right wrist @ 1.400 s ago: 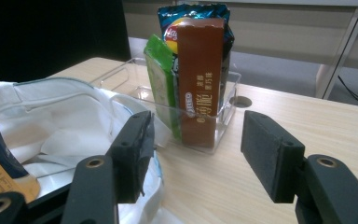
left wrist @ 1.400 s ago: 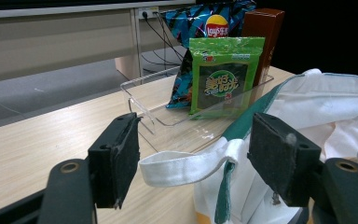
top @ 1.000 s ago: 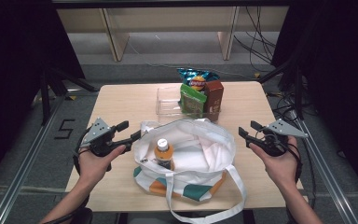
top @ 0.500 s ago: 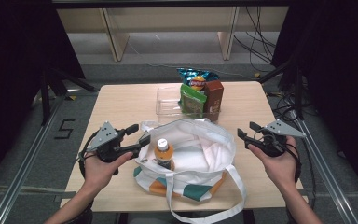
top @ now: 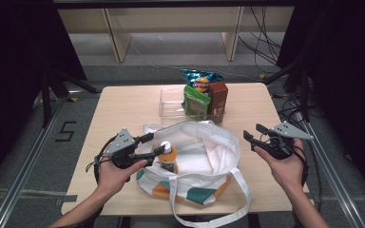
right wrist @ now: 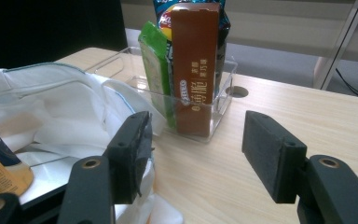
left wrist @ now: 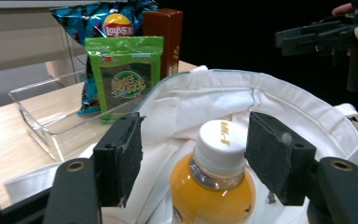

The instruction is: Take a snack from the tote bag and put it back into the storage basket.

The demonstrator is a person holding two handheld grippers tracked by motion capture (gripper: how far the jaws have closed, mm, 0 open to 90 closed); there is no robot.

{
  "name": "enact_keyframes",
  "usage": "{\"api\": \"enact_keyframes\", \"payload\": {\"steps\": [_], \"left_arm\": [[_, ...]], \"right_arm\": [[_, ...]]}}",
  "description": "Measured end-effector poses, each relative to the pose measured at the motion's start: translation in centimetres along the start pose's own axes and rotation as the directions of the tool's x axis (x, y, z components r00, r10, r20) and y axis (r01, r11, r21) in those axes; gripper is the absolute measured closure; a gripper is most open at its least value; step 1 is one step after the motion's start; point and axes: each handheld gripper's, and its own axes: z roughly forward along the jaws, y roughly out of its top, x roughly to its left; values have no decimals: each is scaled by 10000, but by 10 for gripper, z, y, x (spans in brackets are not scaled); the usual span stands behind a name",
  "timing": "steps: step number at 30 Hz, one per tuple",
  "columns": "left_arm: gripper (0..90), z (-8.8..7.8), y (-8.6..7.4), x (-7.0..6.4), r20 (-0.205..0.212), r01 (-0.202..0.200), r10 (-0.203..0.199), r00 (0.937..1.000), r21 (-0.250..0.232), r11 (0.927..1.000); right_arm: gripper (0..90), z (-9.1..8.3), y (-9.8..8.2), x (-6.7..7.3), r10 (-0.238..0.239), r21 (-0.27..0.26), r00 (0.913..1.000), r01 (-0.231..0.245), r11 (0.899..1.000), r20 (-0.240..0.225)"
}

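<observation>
Bottle (left wrist: 214, 177) stands upright in the bag (top: 209, 152), cap between the left gripper's (top: 156, 145) open jaws, ungripped; right gripper (top: 253, 135) open, well apart.

An orange bottle (left wrist: 213, 186) with a white cap stands in a white tote bag (top: 204, 156) patterned teal and orange.

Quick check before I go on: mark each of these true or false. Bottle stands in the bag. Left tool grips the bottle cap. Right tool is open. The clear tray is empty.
1. The bottle stands in the white bag: true.
2. The left tool grips the bottle cap: false; its jaws flank the cap with gaps on both sides.
3. The right tool is open: true, nothing between its jaws.
4. The clear tray is empty: false; it holds a green packet, a brown box and a chip bag.
</observation>
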Motion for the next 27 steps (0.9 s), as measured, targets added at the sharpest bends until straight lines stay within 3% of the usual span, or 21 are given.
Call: {"api": "enact_keyframes", "payload": {"steps": [2, 9, 10, 14, 18, 22, 27], "left_arm": [[360, 1, -1, -1, 76, 21, -21, 10000, 1, 10000], [373, 5, -3, -7, 285, -52, 50, 9996, 88, 9999], [375, 6, -4, -8, 299, -84, 80, 9995, 115, 9999], [390, 11, -6, -10, 463, 15, -21, 9989, 138, 9999], [408, 14, -9, -9, 384, -126, 113, 9992, 339, 9993], [426, 16, -12, -9, 332, -208, 193, 9993, 455, 9987], [455, 19, -14, -10, 328, -326, 308, 9990, 543, 9980]], "right_arm": [[424, 2, -1, -2, -203, -99, 9997, 202, 9997, -110], [423, 2, -1, -2, -166, -22, 9999, 166, 9999, -24], [423, 1, -1, 2, 198, 77, 9998, -198, 9998, 48], [423, 2, -2, -1, -2, 58, 10000, 3, 10000, -57], [422, 1, -2, 0, 65, 8, 10000, -65, 10000, 57], [422, 2, -2, -3, -240, -2, 9997, 240, 9997, -15], [422, 2, -2, -3, -85, 78, 9999, 87, 9999, -145]]}}
